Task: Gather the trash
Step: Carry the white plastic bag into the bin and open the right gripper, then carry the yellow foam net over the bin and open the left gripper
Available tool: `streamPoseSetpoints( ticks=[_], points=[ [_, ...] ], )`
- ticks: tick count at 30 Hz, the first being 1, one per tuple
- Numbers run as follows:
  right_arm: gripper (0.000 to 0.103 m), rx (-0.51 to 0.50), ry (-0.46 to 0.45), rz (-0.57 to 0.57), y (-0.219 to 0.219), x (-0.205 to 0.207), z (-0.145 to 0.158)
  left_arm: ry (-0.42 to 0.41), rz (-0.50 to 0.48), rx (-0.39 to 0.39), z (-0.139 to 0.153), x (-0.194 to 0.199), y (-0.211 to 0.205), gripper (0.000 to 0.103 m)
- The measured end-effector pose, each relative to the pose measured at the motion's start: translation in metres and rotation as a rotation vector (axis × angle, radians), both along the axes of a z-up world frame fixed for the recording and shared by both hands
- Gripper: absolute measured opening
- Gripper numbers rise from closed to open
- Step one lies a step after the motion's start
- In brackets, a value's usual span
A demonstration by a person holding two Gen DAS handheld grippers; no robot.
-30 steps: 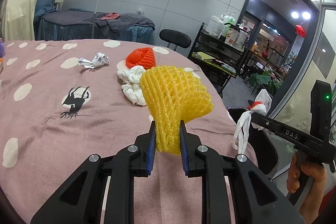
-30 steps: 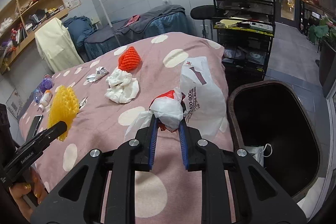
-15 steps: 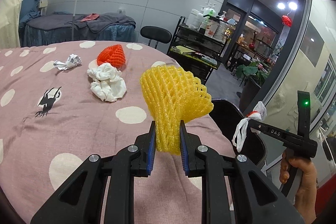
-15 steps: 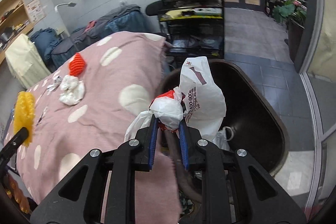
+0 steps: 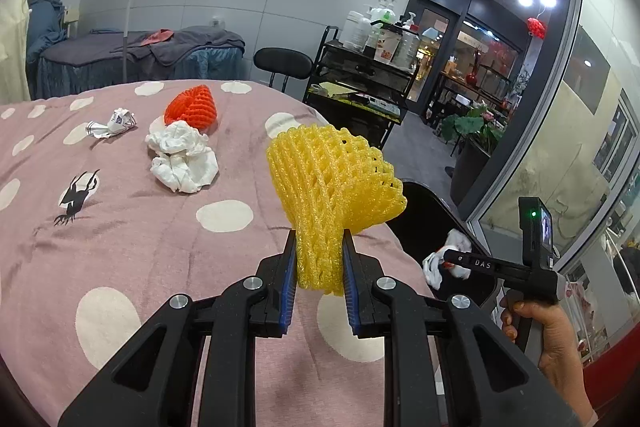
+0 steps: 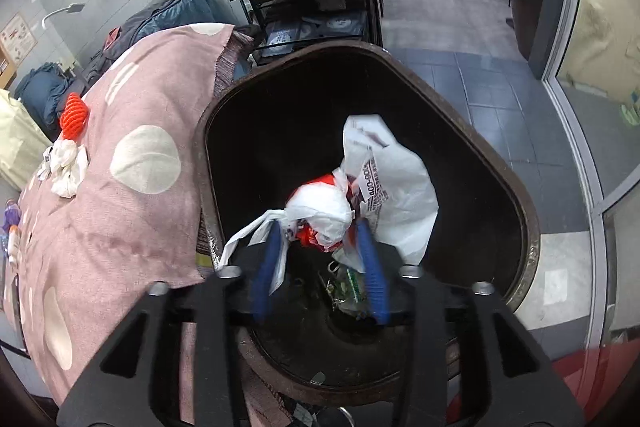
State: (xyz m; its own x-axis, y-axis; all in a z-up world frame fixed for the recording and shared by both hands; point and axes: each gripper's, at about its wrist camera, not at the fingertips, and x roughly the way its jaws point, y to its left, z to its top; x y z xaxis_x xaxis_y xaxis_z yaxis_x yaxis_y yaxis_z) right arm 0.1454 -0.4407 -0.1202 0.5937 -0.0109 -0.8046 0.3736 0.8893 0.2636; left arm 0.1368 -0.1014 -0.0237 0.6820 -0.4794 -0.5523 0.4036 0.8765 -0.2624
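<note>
Our right gripper [image 6: 320,247] has its jaws spread wide around the plastic bag [image 6: 360,195], which hangs over the open trash bin [image 6: 516,187] at frame centre, so we judge the drop is underway. Our left gripper [image 5: 319,267], level above the polka-dot surface [image 5: 132,239], pinches the yellow foam net [image 5: 332,187]; it goes binward next.

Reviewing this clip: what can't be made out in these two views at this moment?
- Right wrist view: motion blur hides whether the right gripper is touching the plastic bag.
- Same view: the bin bottom is dark, its contents unclear.
- Left wrist view: the yellow foam net hides the table edge behind it.
</note>
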Motion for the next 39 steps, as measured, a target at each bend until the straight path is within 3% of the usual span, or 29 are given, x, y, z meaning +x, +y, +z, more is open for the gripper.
streamPoseSetpoints(
  ticks=[14,24,39],
  points=[
    [0.074,0.036,-0.045,-0.009,0.0,-0.013,0.007,0.0,-0.039,0.003,0.002,0.002,-0.016,0.02],
    [0.076,0.055,-0.104,-0.07,-0.02,-0.039,0.023,-0.01,-0.188,0.012,0.005,0.007,-0.075,0.02],
    [0.076,0.004,-0.087,-0.163,-0.045,-0.066,0.024,0.034,-0.374,0.099,-0.015,0.015,-0.166,0.02]
  ],
)
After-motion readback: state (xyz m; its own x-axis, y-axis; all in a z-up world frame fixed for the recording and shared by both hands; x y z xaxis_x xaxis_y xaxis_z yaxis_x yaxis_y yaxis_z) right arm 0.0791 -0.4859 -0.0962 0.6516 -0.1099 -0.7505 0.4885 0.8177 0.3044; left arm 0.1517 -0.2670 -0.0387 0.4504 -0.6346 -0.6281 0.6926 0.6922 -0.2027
